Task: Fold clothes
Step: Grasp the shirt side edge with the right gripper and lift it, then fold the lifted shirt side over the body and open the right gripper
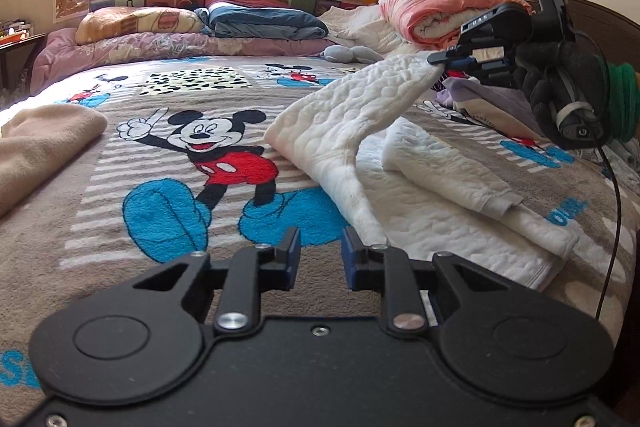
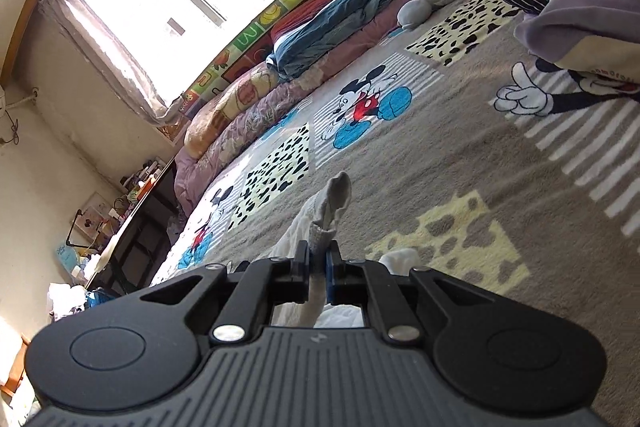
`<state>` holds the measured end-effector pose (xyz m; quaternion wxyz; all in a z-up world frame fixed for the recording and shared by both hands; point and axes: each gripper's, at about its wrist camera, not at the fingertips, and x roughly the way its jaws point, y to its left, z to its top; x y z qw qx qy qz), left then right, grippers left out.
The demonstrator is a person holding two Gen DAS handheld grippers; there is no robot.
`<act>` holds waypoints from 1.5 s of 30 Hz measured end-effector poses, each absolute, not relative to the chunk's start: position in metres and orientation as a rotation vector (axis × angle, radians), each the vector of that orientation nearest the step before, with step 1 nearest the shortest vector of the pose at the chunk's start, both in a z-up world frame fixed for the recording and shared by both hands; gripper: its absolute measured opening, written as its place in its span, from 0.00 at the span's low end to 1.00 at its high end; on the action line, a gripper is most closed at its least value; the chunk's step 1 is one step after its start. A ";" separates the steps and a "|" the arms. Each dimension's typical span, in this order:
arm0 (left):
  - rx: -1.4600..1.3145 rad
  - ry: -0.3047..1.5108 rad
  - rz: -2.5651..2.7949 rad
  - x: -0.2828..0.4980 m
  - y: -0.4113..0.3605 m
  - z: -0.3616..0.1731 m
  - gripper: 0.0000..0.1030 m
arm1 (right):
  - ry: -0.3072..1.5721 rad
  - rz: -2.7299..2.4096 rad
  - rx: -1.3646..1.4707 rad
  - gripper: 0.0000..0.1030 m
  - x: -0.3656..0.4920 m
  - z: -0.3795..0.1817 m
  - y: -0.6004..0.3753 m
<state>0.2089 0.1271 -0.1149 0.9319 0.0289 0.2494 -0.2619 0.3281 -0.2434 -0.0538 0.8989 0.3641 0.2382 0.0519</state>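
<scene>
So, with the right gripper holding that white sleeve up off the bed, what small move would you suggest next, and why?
Probably carry the right gripper across and lay the sleeve cuff over the body of the white garment. The cuff is clamped and lifted, the sleeve stretched clear of the blanket. The left gripper holds nothing, with fabric just beside its right finger.

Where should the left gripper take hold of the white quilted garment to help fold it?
On the white quilted garment, the near hem edge just ahead of the left gripper looks best. It lies thin on the bed and faces those fingers, so come in low from the front. The right gripper already holds the raised sleeve cuff.
</scene>
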 end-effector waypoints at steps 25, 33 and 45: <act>0.172 0.599 -0.763 0.219 0.045 -0.140 0.17 | 0.499 0.074 0.672 0.09 0.349 -0.052 -0.283; 0.208 0.623 -0.747 0.223 0.034 -0.147 0.17 | 0.461 0.164 0.463 0.09 0.337 -0.037 -0.261; 0.173 0.638 -0.733 0.225 0.033 -0.146 0.17 | 0.197 0.464 -0.412 0.09 0.242 0.003 -0.150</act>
